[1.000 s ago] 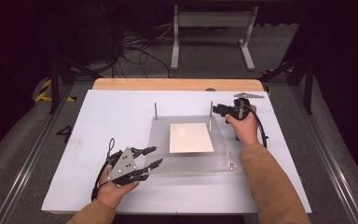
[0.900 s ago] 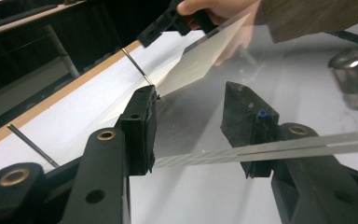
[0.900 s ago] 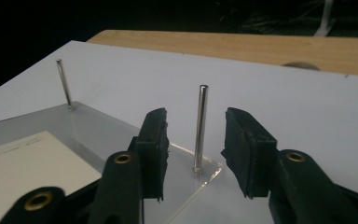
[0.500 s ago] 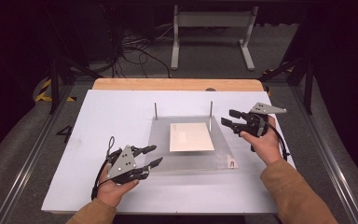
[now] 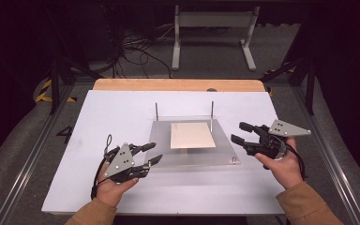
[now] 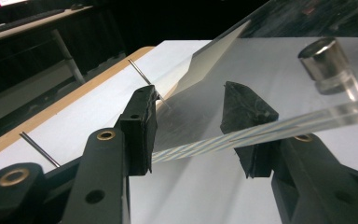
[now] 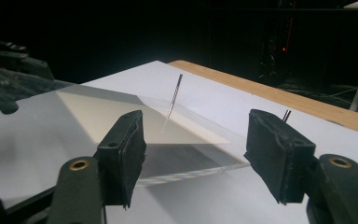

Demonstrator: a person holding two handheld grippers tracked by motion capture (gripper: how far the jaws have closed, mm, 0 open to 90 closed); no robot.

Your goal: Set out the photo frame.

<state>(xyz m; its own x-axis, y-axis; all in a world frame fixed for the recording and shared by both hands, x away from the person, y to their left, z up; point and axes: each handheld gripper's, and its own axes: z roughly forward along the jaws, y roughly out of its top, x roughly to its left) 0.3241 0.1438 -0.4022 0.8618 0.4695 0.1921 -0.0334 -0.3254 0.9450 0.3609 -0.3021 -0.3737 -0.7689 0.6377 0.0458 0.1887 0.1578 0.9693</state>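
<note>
Here, the left gripper (image 5: 153, 153) sits part-open astride the near-left corner of a clear square acrylic plate (image 5: 225, 157), not pinching it. Across the plate, the right gripper (image 5: 236, 132) has just been opening, empty, off the right edge.

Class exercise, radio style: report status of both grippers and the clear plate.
Left gripper open at clear plate near edge. Right gripper empty, jaws just opened, off plate's right side. Two pins upright at back.

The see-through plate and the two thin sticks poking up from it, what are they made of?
The see-through plate looks like clear acrylic, glossy: you see the table through it and its cut edge glints rainbow in the left gripper view. It could be glass. The two thin sticks look like bare metal rods, grey and shiny. The square sheet on the plate looks like matte cream card.
</note>
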